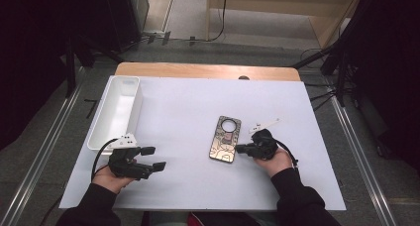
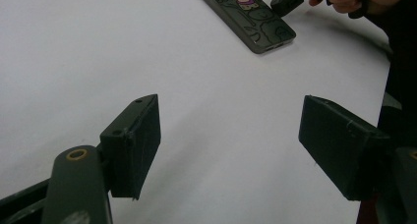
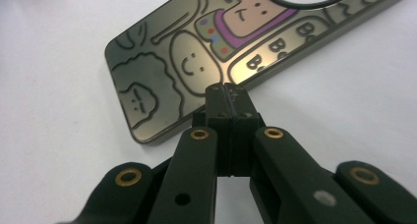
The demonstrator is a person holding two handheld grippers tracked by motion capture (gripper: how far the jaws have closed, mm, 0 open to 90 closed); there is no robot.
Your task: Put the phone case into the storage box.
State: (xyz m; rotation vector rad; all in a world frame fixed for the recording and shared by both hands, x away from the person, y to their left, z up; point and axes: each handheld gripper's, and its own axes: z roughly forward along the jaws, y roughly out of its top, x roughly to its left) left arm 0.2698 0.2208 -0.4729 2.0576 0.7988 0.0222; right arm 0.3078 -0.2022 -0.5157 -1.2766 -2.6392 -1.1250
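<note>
- The right gripper (image 1: 241, 148) is seen clenched, its jaws pressed flat together with nothing between them; the seam between the two pads is plain in the right gripper view (image 3: 225, 90).
- Its closed tip is pointed at the long edge of the phone case (image 1: 225, 139), near the case's lower half; the tip is seen at that edge or just over it, and whether it touches cannot be told.
- The case (image 3: 206, 62) is found directly ahead of the right gripper's tip, lying flat on the white sheet (image 1: 188, 112), printed side up, with cartoon faces and a round camera hole at its far end.
- The right hand (image 1: 272, 159) is wrapped around the gripper's body, behind the tip.
- The left gripper (image 1: 151, 158) is seen released, its two jaws held well apart with only bare sheet between them (image 2: 228, 140).
- Nothing is held or touched by the left gripper; the case (image 2: 251, 17) is seen far ahead of it and somewhat to its right, well apart.
- The left hand (image 1: 111, 176) is held low at the near edge of the sheet.
- A white tray (image 1: 106, 132) is set just beyond the left gripper, to its outer side.
- A small white strip (image 1: 262, 125) is seen just beyond the right gripper, beside the case.
</note>
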